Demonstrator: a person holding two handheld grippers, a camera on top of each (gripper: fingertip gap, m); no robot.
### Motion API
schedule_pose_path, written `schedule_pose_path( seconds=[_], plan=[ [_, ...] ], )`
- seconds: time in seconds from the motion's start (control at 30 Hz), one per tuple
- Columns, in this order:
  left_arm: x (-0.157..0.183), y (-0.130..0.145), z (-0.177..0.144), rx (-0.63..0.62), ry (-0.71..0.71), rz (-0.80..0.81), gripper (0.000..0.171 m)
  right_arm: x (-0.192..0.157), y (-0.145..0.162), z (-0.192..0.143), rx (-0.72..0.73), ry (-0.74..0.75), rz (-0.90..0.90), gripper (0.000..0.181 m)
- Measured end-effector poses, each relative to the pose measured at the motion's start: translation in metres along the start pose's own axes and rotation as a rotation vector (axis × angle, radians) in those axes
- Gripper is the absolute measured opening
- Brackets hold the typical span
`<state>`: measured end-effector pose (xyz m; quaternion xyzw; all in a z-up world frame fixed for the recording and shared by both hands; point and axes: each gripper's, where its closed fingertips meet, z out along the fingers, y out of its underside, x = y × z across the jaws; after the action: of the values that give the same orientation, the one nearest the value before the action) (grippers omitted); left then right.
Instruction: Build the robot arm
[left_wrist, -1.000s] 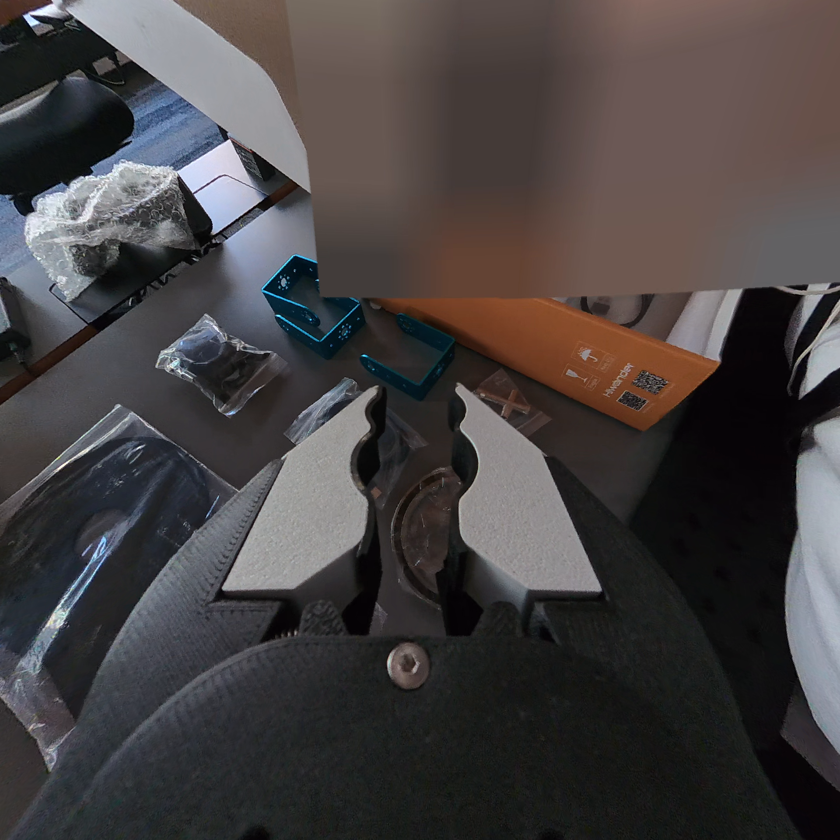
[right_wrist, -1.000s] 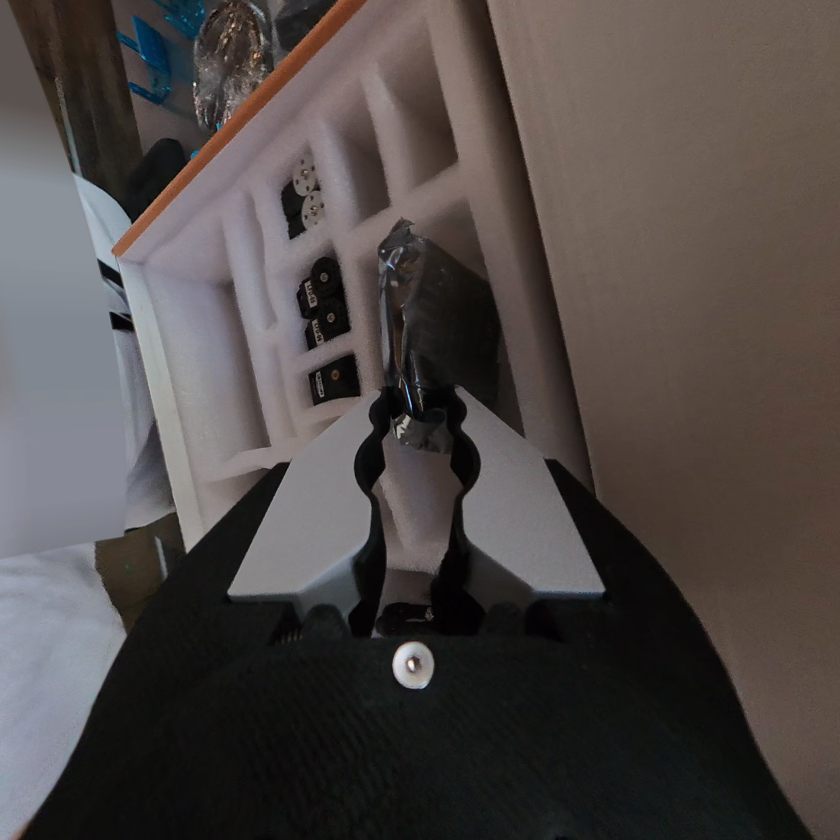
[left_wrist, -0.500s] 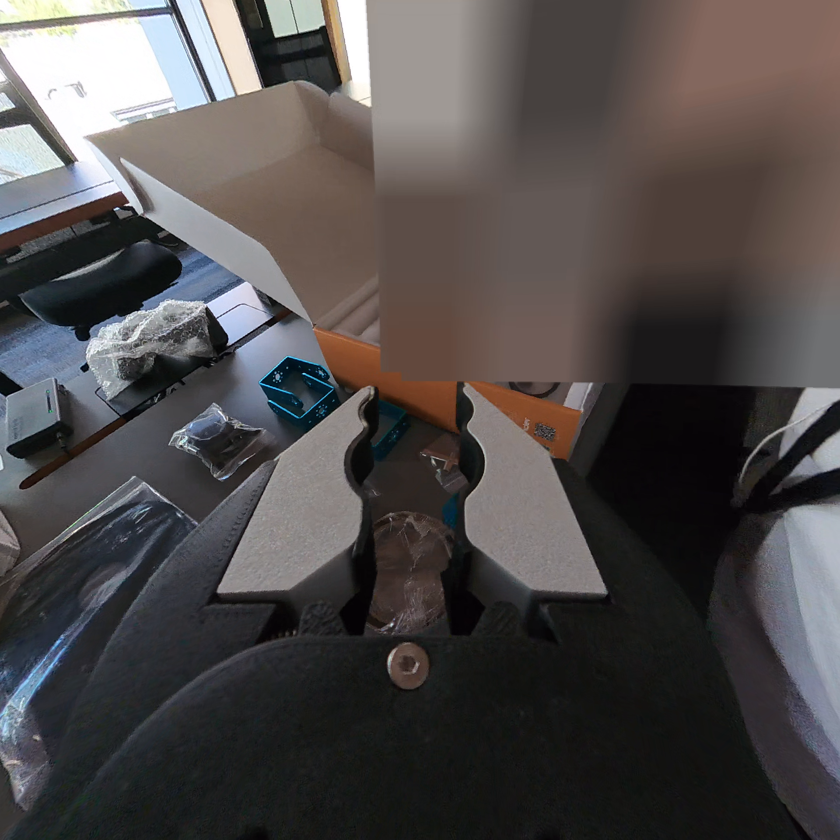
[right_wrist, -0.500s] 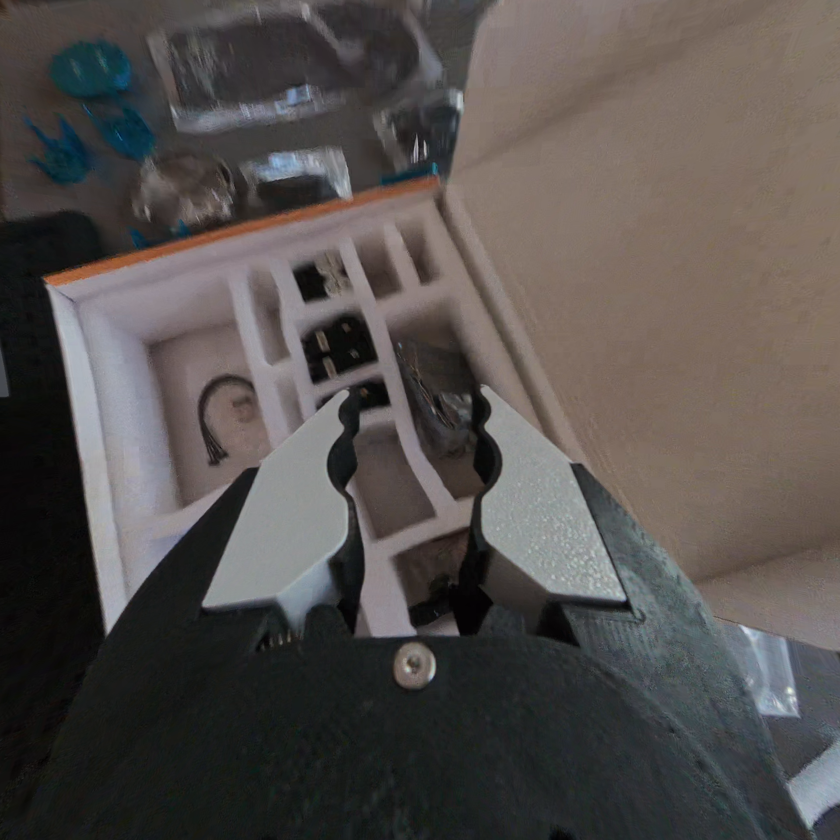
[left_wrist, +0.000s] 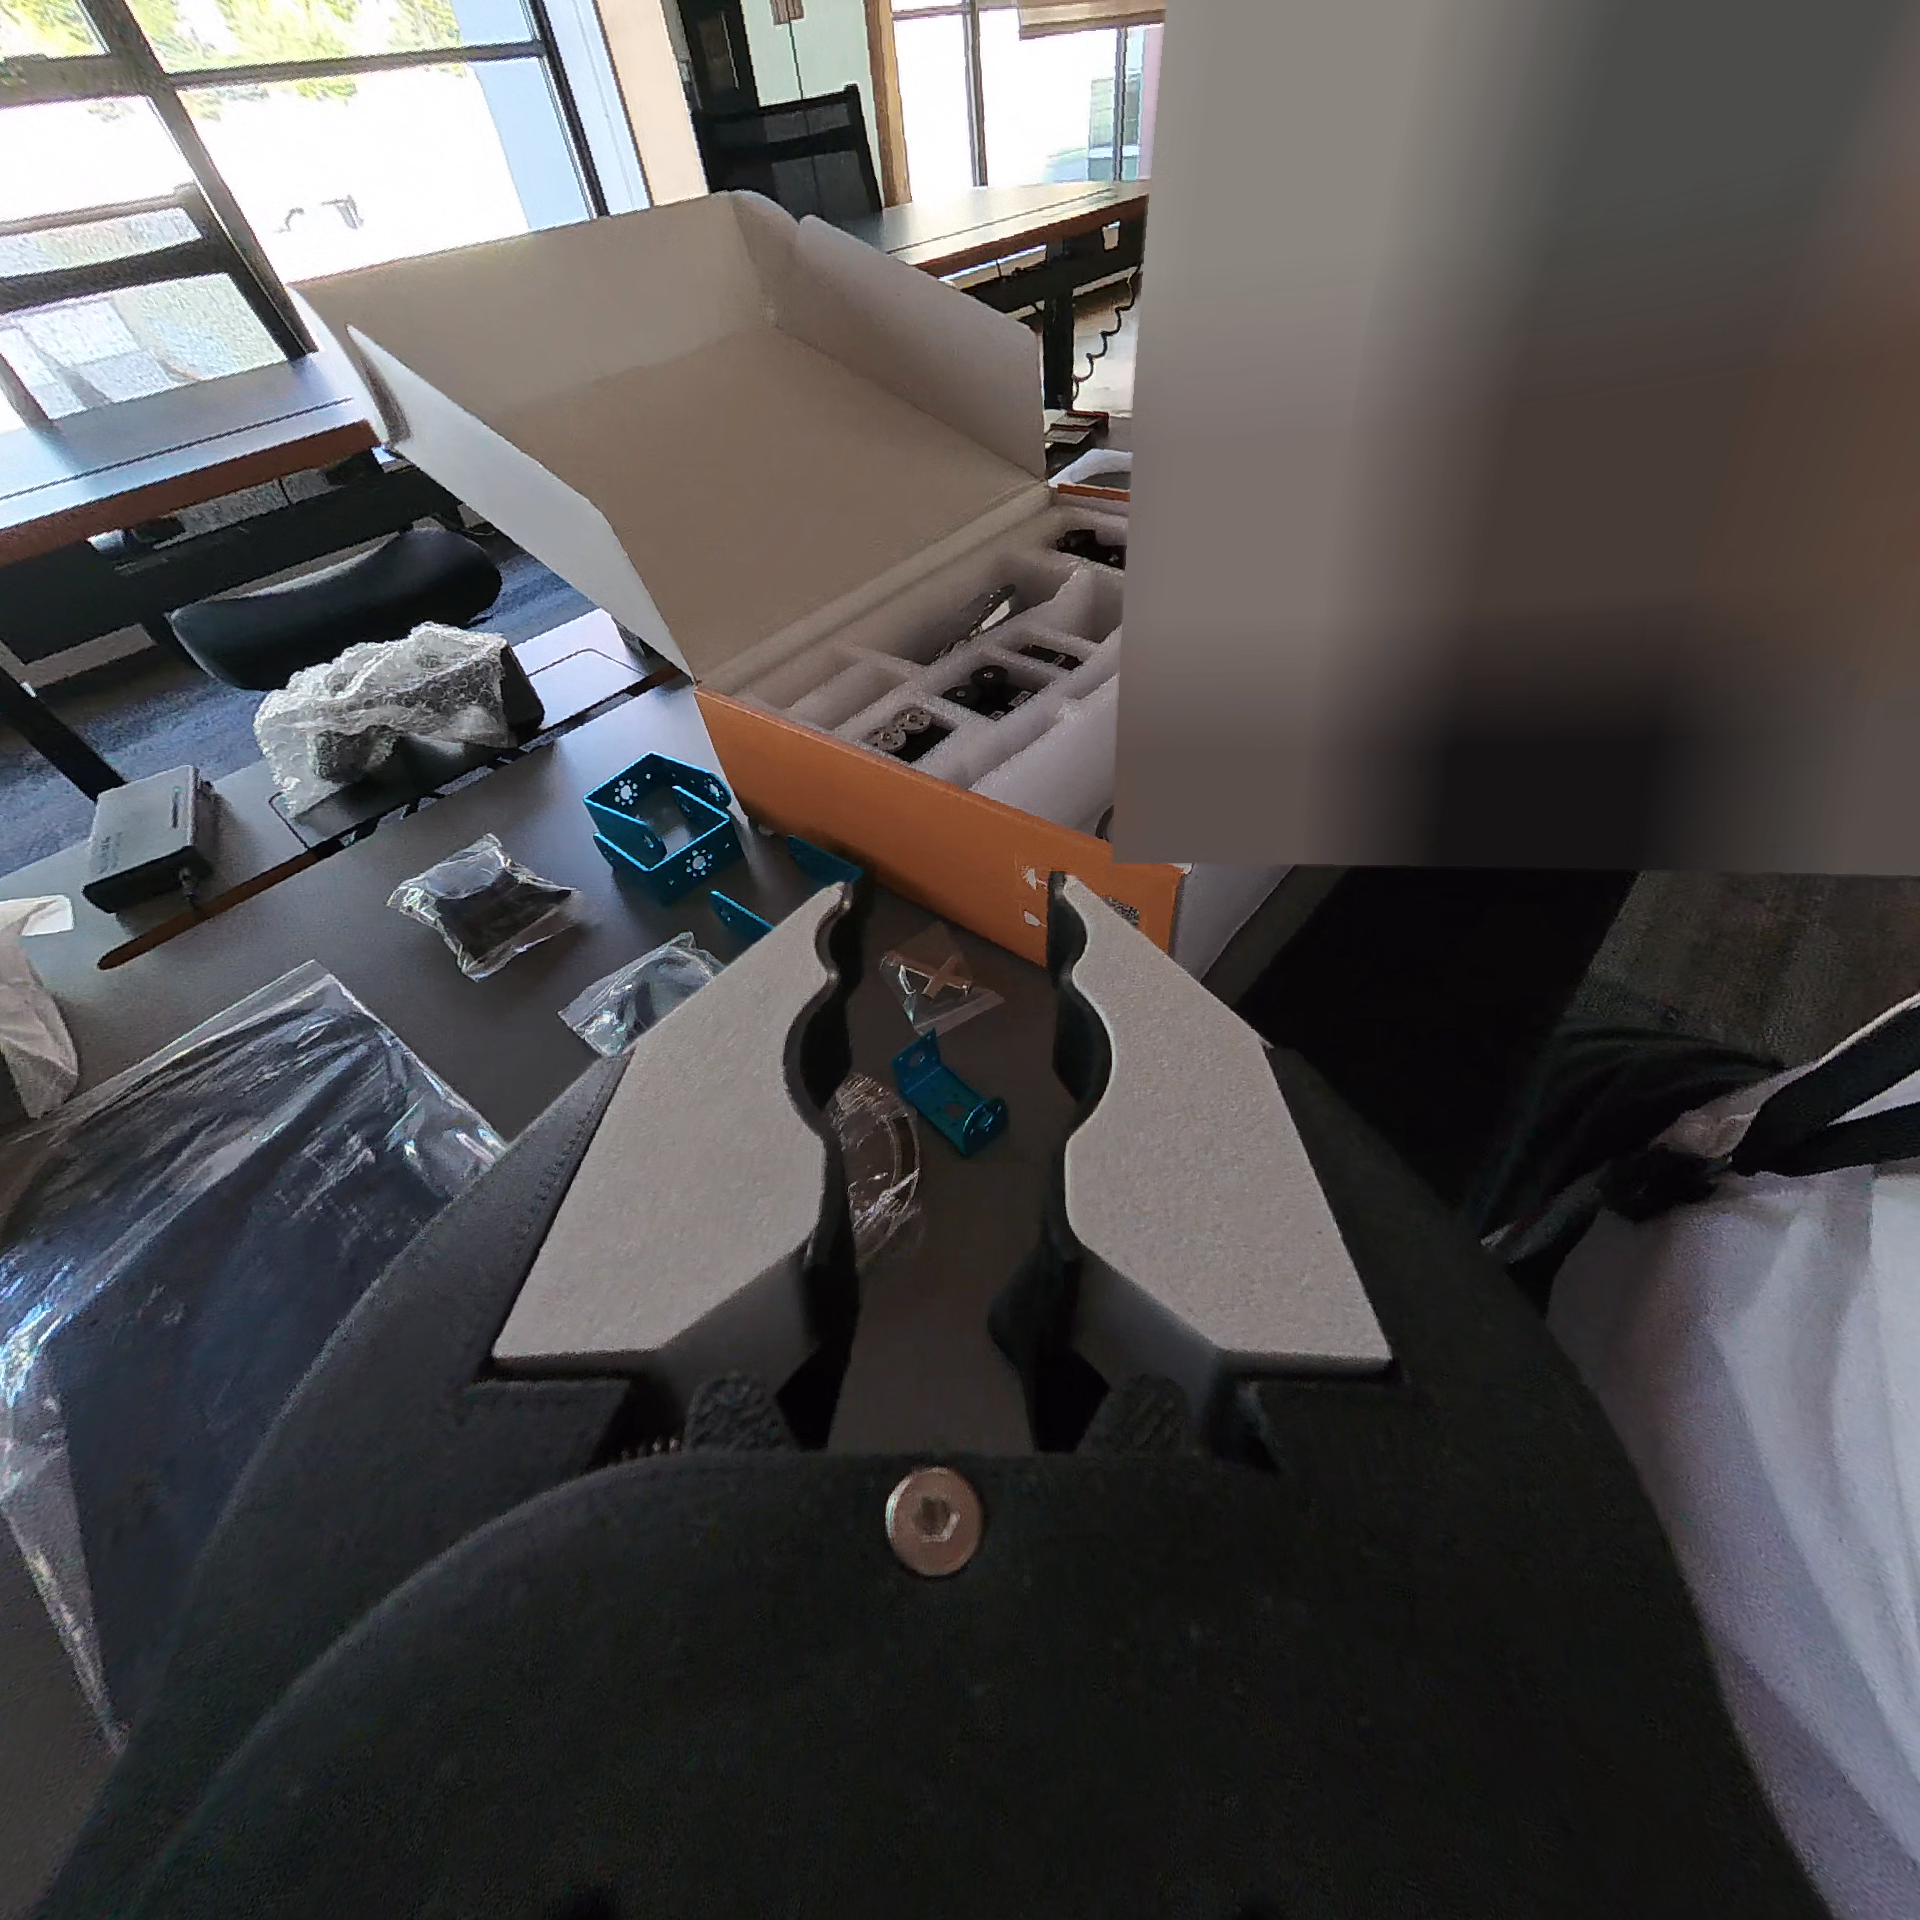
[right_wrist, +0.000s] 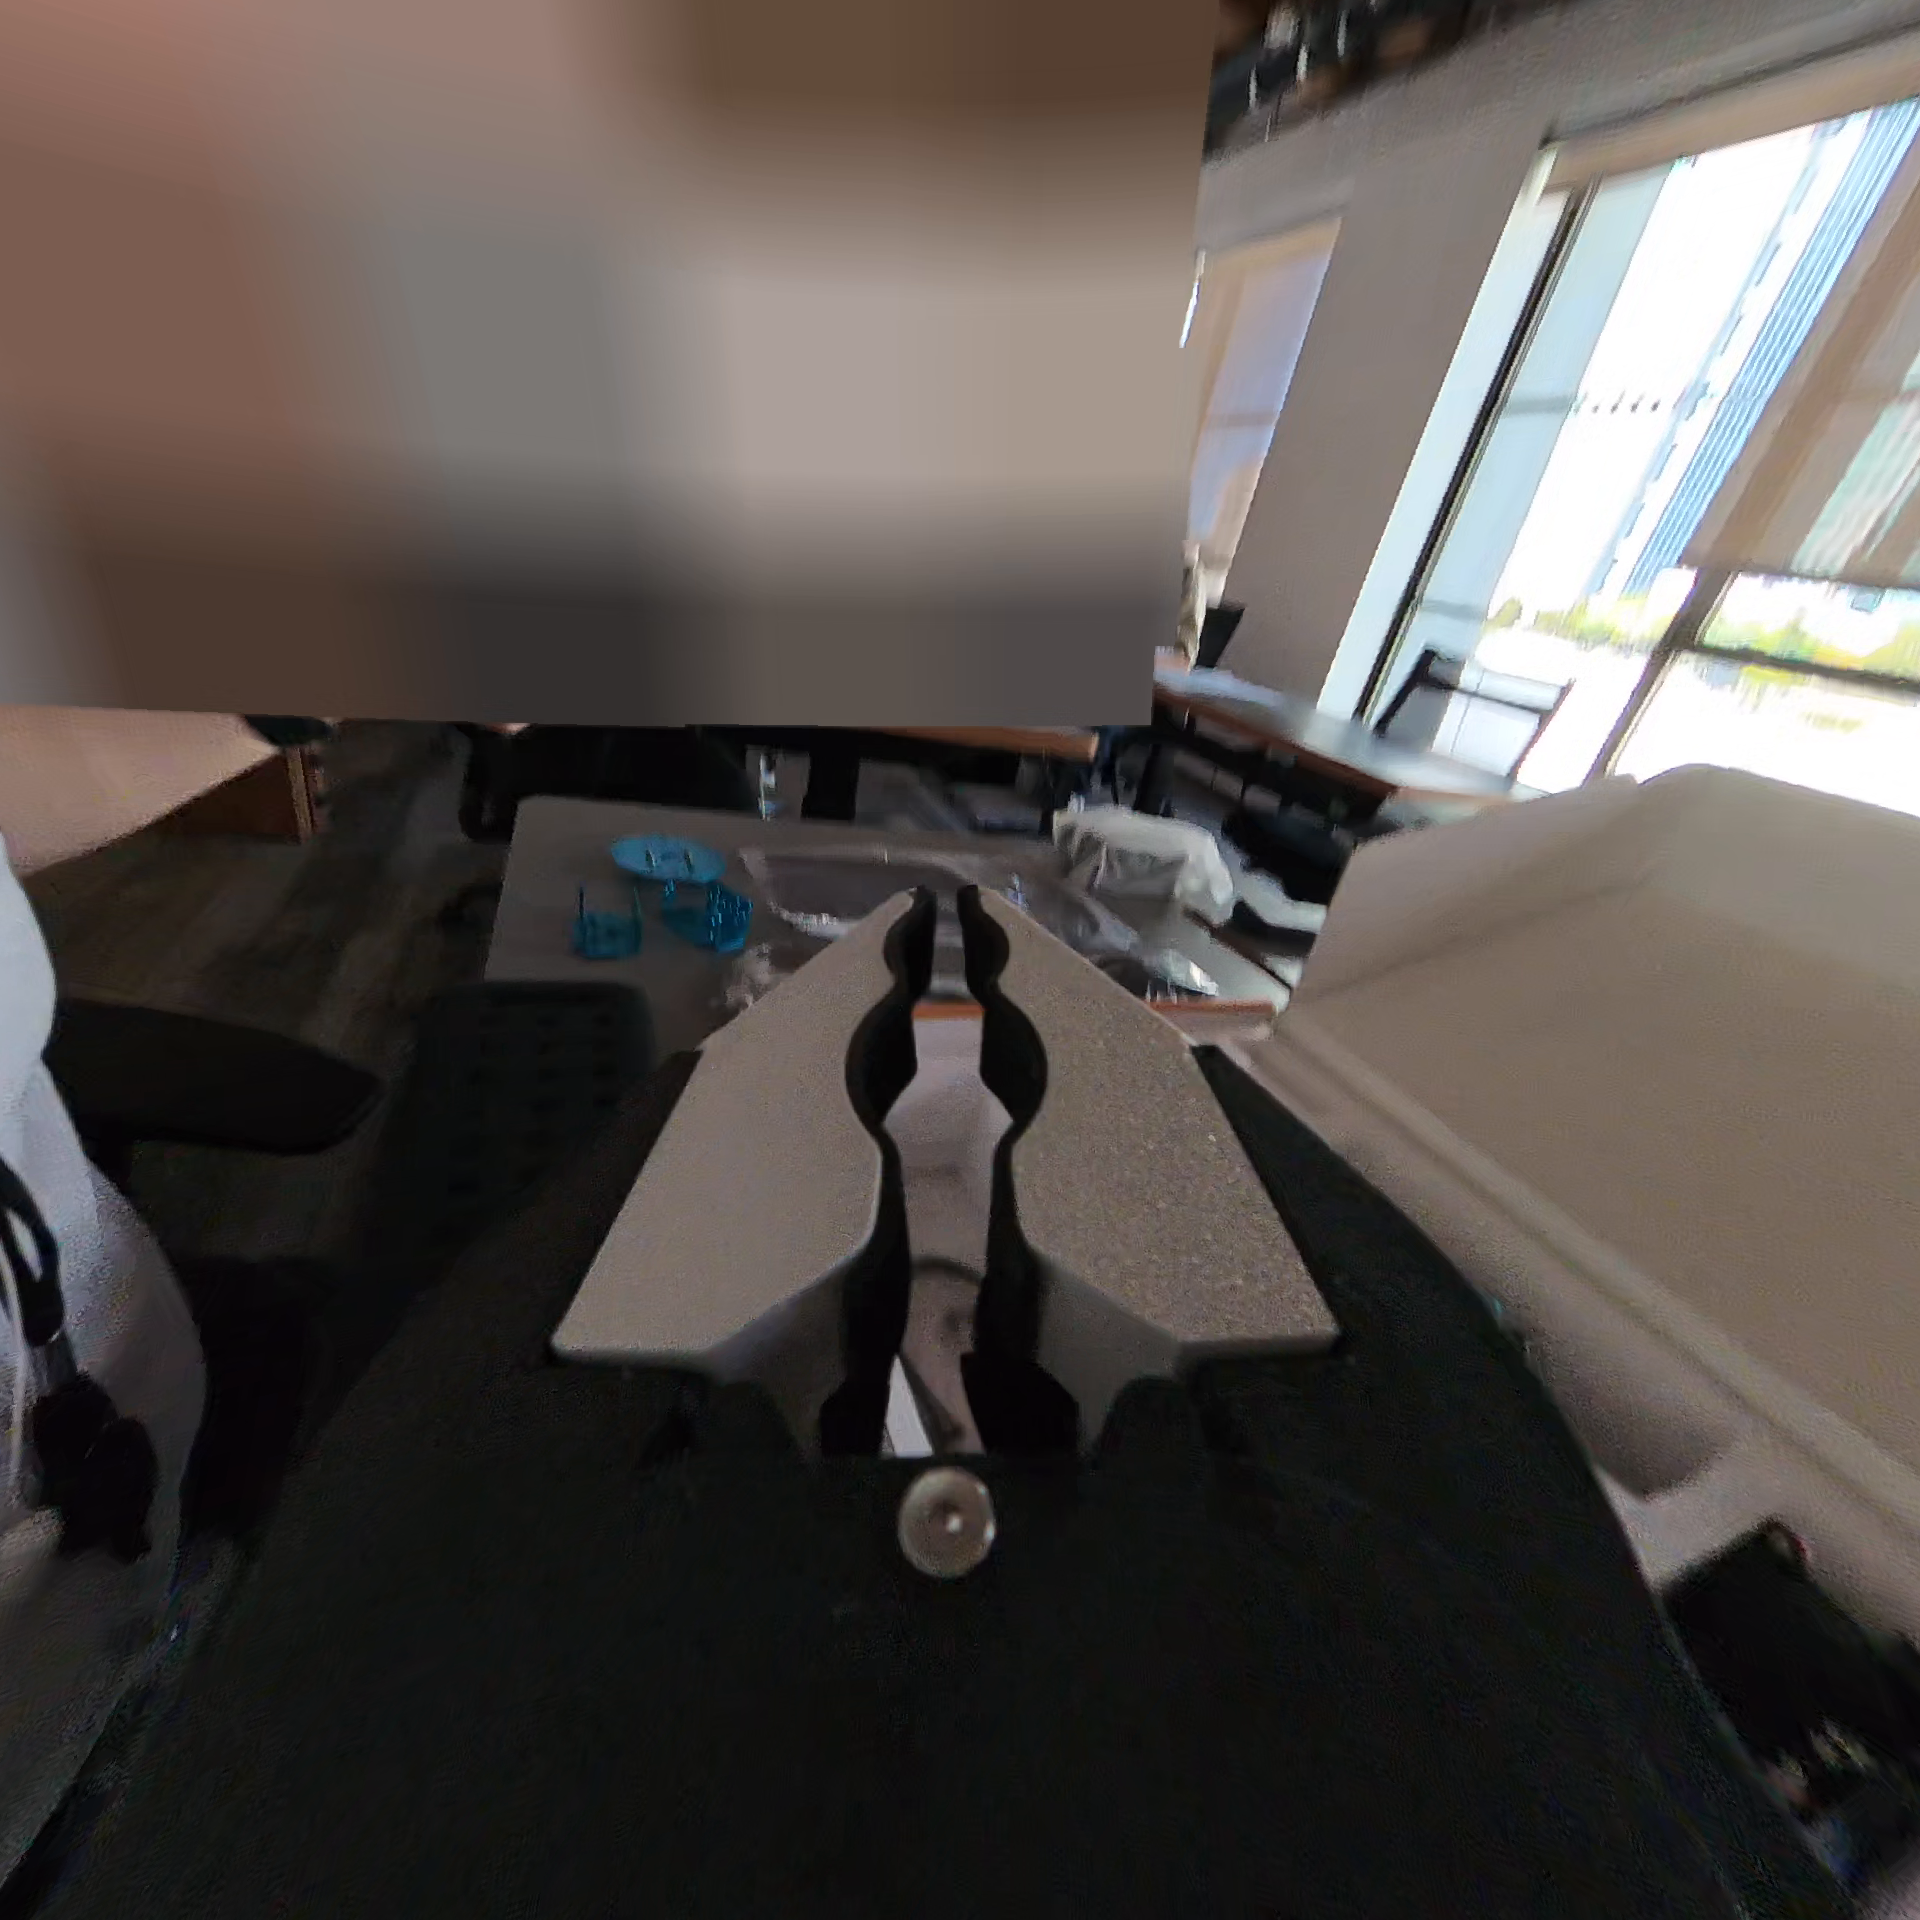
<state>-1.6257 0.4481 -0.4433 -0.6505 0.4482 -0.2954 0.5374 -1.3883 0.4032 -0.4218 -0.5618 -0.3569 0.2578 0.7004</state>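
Note:
My left gripper is open and empty, held above the dark table. Below its fingers lie a small blue bracket, a round part in clear wrap and a small clear bag. Beyond stands an open orange box with a white foam insert holding black parts. My right gripper is shut and empty, held in the air beside the box's pale lid. It points at the table's far end, where blue parts lie.
Blue U-brackets, a bag of black parts, a large black bag, bubble wrap and a small grey device lie on the table. The raised box lid stands behind. A person's white sleeve is at the right. About 25 centimetres separates my left fingertips from my right.
My right gripper let go of the black wrapped part in the foam box, pulled up out of the box and closed. My left gripper rose and tilted up, still open.

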Motion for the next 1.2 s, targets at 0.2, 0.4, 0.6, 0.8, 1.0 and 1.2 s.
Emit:
schedule_pose_path(
  seconds=[0.2, 0.4, 0.6, 0.8, 1.0, 1.2],
  plan=[
    [0.006, 0.061, 0.016, -0.221, 0.088, -0.027, 0.023, -0.022, 0.018, 0.028, -0.076, -0.088, 0.093, 0.005],
    [0.002, 0.082, 0.095, -0.427, 0.264, 0.174, 0.033, -0.027, 0.01, 0.043, -0.031, -0.07, 0.116, 0.009],
    [0.019, 0.115, 0.143, -0.601, 0.433, 0.431, 0.029, -0.041, 0.003, 0.01, -0.111, 0.023, 0.063, 0.02],
    [0.008, 0.141, 0.152, -0.744, 0.42, 0.742, 0.025, -0.063, -0.005, -0.033, -0.189, 0.106, 0.018, 0.021],
    [0.01, 0.151, 0.151, -0.799, 0.448, 0.748, 0.004, -0.086, -0.006, -0.047, -0.235, 0.128, -0.013, 0.022],
    [0.011, 0.147, 0.151, -0.793, 0.429, 0.722, 0.0, -0.115, 0.009, -0.044, -0.319, 0.134, 0.015, 0.022]
  ],
)
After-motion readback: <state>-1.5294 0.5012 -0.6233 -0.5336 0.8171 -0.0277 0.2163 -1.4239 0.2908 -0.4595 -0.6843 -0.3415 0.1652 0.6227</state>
